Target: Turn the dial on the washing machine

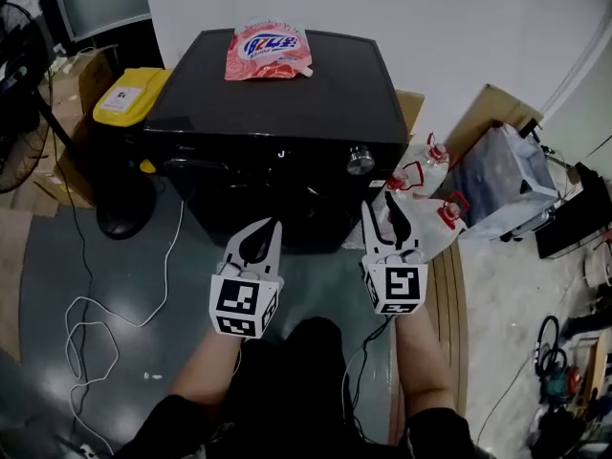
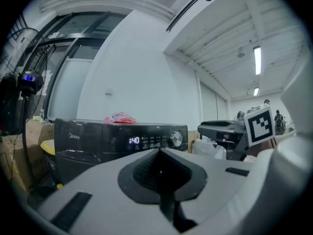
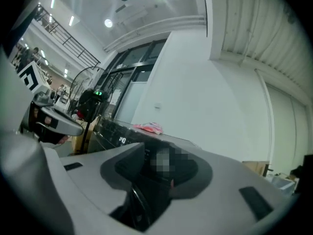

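The black washing machine [image 1: 277, 94] stands in front of me, with its silver dial [image 1: 360, 160] at the right end of the front panel. In the left gripper view the dial [image 2: 176, 138] shows right of the lit display [image 2: 134, 141]. My right gripper [image 1: 382, 208] hangs just below and slightly right of the dial, apart from it, jaws parted with nothing between them. In its own view the right gripper [image 3: 156, 166] points at the machine's panel [image 3: 117, 133]. My left gripper [image 1: 271, 226] is shut and empty, lower left of the dial; its jaws [image 2: 159, 153] meet.
A pink detergent bag [image 1: 269, 50] lies on the machine's top. A yellow container [image 1: 129, 96] sits at its left, a fan [image 1: 19, 113] further left. Plastic bags [image 1: 430, 185] and a cardboard box [image 1: 488, 108] crowd the right. A white cable [image 1: 96, 323] loops on the floor.
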`<state>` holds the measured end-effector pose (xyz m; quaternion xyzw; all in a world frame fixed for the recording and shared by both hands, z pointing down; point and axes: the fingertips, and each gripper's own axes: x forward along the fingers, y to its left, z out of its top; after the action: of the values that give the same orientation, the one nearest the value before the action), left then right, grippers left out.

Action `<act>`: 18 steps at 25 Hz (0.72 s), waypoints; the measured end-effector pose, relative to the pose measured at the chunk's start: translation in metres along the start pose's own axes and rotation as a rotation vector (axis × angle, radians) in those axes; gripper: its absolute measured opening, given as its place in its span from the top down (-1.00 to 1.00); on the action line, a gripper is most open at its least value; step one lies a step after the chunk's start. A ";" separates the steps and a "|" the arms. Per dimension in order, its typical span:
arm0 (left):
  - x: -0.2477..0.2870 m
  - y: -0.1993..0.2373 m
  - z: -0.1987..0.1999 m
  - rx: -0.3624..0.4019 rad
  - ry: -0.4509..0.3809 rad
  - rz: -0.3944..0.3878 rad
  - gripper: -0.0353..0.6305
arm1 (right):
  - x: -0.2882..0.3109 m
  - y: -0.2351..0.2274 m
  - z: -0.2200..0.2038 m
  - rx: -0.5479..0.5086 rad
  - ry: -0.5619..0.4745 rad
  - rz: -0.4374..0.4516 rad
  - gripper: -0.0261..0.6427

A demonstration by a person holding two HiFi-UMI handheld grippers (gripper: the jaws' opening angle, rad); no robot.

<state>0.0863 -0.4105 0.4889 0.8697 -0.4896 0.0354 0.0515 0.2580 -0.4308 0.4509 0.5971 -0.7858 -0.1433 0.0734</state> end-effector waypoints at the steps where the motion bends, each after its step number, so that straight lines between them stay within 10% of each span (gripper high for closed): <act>1: 0.005 0.004 -0.016 0.006 -0.014 0.003 0.87 | 0.007 0.002 -0.013 -0.041 -0.014 0.005 0.47; 12: 0.003 0.023 -0.136 0.054 -0.070 0.018 0.87 | 0.058 0.021 -0.083 -0.315 -0.049 -0.060 0.17; 18: -0.007 0.030 -0.138 0.056 -0.068 0.015 0.87 | 0.077 -0.008 -0.080 -0.150 0.008 -0.099 0.15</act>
<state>0.0550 -0.4027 0.6267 0.8679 -0.4963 0.0198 0.0103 0.2668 -0.5173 0.5198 0.6285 -0.7423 -0.2028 0.1137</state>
